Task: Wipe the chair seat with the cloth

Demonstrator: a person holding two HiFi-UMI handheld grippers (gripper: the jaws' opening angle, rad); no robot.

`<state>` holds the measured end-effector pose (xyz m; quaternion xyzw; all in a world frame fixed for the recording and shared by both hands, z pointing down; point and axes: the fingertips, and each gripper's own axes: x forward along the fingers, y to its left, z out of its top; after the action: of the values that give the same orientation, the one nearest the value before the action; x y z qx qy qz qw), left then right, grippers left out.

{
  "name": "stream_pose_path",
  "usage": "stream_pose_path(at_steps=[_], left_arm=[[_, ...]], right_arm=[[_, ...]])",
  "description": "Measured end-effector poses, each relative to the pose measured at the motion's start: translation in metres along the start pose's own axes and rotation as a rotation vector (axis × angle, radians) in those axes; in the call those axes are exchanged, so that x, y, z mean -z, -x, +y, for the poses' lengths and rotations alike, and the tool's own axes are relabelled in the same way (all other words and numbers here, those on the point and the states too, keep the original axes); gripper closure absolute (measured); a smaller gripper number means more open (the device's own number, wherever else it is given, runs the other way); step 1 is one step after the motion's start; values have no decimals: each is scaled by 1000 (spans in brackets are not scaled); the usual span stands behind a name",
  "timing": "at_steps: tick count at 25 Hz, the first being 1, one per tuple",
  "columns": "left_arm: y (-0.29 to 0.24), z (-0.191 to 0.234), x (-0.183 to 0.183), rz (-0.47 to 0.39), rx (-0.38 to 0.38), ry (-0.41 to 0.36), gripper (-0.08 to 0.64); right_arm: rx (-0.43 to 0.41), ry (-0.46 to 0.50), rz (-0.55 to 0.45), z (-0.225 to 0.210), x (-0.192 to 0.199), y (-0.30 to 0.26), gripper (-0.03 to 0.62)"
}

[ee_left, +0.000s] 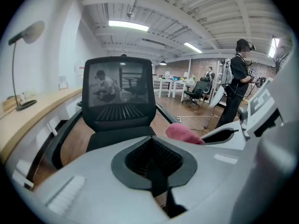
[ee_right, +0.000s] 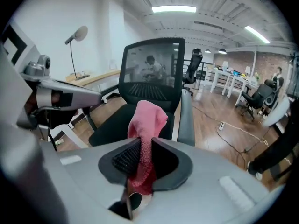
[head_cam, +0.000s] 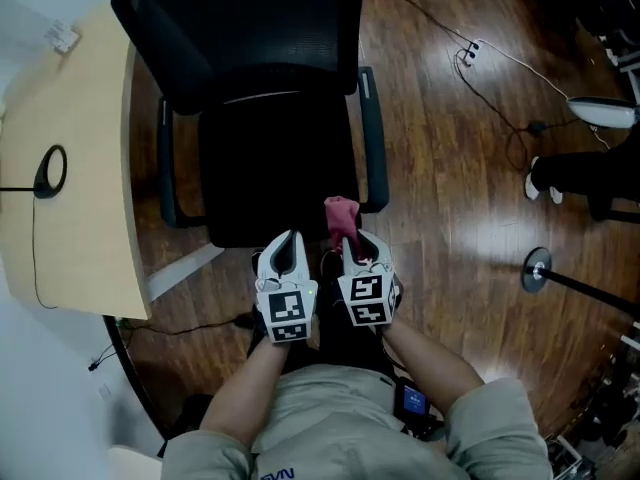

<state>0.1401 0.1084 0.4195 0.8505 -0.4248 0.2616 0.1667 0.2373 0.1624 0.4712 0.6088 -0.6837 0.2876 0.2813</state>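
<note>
Abreast, right claw [ee_right: 141,158] holds cloth [ee_right: 148,118] upright beside closed left claw [ee_left: 154,164].

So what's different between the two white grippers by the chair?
The right gripper holds a pink cloth that sticks up past its tips; the left gripper holds nothing. The right gripper's jaws are wedged slightly apart by the cloth; the left gripper's jaws meet. Both are white, carry a marker cube, and sit side by side at the black chair seat's front edge.
</note>
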Motion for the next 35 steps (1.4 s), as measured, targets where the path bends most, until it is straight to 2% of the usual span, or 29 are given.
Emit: stream_pose_path(at_steps=[4, 10, 13, 17, 24, 29, 32, 35], left_arm=[[52, 25, -31, -64, -59, 24, 554], [129, 101, -30, -90, -204, 78, 554], [171, 151, -21, -114, -289, 104, 554], [235, 230, 2, -131, -386, 167, 554], [361, 382, 41, -178, -537, 262, 554], [426, 473, 71, -174, -623, 278, 554], [449, 507, 90, -161, -646, 309, 554], [459, 522, 106, -142, -640, 324, 554]], right_arm=[[-39, 58, -85, 14, -51, 41, 529], [-142, 180, -139, 84, -101, 57, 529], [-246, 228, -188, 151, -134, 56, 529], [-365, 300, -214, 263, -170, 61, 529], [-498, 332, -198, 462, -209, 52, 529], [-491, 324, -123, 557, -210, 15, 528], [-450, 317, -69, 587, -206, -12, 528], [-418, 311, -3, 601, -194, -36, 528]])
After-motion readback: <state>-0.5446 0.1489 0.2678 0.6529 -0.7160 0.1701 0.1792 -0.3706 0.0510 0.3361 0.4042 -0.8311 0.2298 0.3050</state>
